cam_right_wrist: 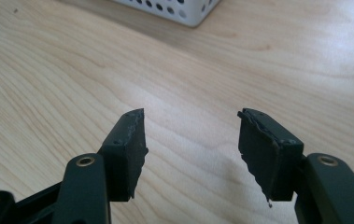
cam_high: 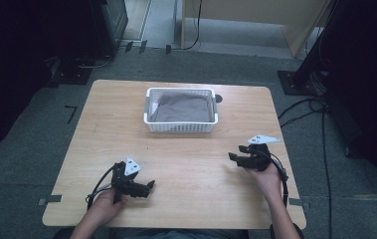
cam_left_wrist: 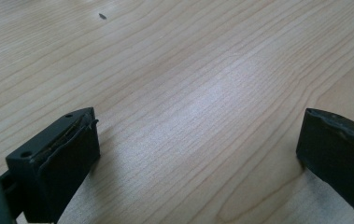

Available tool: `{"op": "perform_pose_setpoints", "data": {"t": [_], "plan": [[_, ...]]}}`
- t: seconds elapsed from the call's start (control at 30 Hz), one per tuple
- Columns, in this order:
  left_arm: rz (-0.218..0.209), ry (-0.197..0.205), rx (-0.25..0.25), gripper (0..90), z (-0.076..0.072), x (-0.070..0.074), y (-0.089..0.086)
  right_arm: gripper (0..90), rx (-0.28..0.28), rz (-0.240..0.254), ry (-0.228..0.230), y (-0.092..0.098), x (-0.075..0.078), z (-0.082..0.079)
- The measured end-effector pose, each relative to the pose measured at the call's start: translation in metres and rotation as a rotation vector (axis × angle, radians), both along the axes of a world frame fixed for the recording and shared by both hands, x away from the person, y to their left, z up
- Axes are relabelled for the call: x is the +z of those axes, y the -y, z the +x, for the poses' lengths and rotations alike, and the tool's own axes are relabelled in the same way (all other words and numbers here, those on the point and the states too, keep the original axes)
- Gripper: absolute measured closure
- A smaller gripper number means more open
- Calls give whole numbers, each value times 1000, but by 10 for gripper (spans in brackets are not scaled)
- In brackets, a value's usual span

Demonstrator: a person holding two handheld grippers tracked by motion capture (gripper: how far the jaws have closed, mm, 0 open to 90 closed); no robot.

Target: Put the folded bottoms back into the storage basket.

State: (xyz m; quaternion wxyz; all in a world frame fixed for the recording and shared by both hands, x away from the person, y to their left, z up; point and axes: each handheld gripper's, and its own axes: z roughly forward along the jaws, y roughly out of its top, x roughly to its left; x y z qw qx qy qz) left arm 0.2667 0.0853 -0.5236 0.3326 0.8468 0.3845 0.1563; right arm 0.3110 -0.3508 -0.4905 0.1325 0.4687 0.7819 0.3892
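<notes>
A white perforated basket (cam_high: 181, 126) stands at the far middle of the wooden table (cam_high: 186, 169), with a folded grey cloth (cam_high: 183, 108) inside it. My left gripper (cam_high: 150, 186) rests low over the near left of the table, pointing right. In the left gripper view its jaws (cam_left_wrist: 198, 140) stand wide apart over bare wood, nothing between them. My right gripper (cam_high: 235, 153) hovers at the near right, pointing left. Its jaws (cam_right_wrist: 191, 135) are parted with only tabletop between them, and a corner of the basket (cam_right_wrist: 184, 11) lies ahead.
A dark round hole (cam_high: 218, 98) sits in the table just right of the basket. Cables (cam_high: 305, 107) and a stand base (cam_high: 295, 82) lie on the grey floor to the right. A small dark speck (cam_left_wrist: 102, 16) marks the wood ahead of the left gripper.
</notes>
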Motion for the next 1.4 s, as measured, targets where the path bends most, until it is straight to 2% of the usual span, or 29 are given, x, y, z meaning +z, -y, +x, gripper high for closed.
{"op": "perform_pose_setpoints", "data": {"t": [0.27, 0.4, 0.43, 0.63, 0.8, 0.9, 1.4], "plan": [[0, 0, 0, 0, 0, 0, 0, 416, -5, -16, -13, 2, -11, -4], [1, 0, -1, 0, 0, 0, 0, 426, -10, -35, -42, 3, -19, -2], [1, 0, 0, 0, 0, 0, 0, 428, -5, -65, -32, 2, -21, -2], [3, 0, -1, 0, 0, 0, 0, 431, -8, -81, -8, 2, -26, -4], [1, 0, 0, 0, 0, 0, 0, 371, -11, -117, 56, 0, -31, -3], [3, 0, -1, 0, 0, 0, 0, 330, -11, -99, 94, -1, -36, -1], [3, 0, -2, 0, 0, 0, 0, 262, -38, -106, 81, -4, -36, 1]]}}
